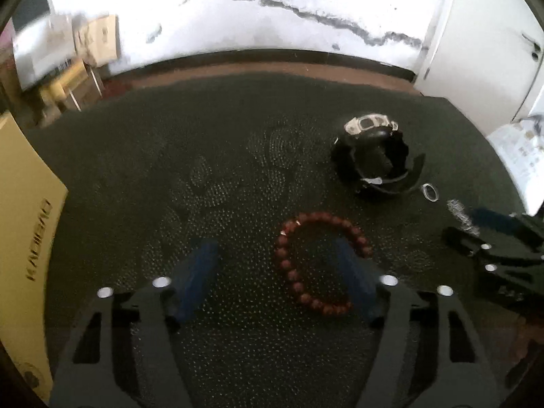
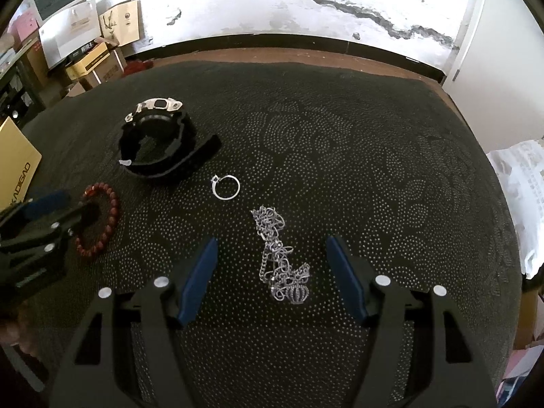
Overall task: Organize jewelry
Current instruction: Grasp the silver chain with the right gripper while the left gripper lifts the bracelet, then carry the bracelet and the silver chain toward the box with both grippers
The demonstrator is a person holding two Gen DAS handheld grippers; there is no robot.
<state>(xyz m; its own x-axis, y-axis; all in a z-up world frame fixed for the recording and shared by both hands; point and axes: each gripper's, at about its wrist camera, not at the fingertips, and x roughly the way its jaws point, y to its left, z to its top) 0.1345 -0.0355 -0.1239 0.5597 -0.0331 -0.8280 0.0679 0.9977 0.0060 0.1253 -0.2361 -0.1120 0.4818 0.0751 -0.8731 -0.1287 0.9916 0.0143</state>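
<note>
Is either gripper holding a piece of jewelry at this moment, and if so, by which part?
Nothing is held. The left gripper is open over the bead bracelet; the right gripper is open around the silver chain.

You have four pieces of jewelry laid out on the one dark dotted mat (image 2: 340, 142), one of each kind. There is one red bead bracelet (image 1: 289, 265), lying as a loop. There is one black wristwatch (image 2: 159, 142) with a pale face, its strap curled into a ring. You can count one silver ring (image 2: 226, 187), small and thin, just beside the watch. One silver chain necklace (image 2: 275, 248) lies in a heap, carrying one crown-shaped pendant (image 2: 298, 293). At the mat's left edge you have one yellow cardboard box (image 1: 20, 238). Two grippers are in view, left gripper (image 1: 275, 272) and right gripper (image 2: 270, 265), each with two blue fingers spread wide apart.
</note>
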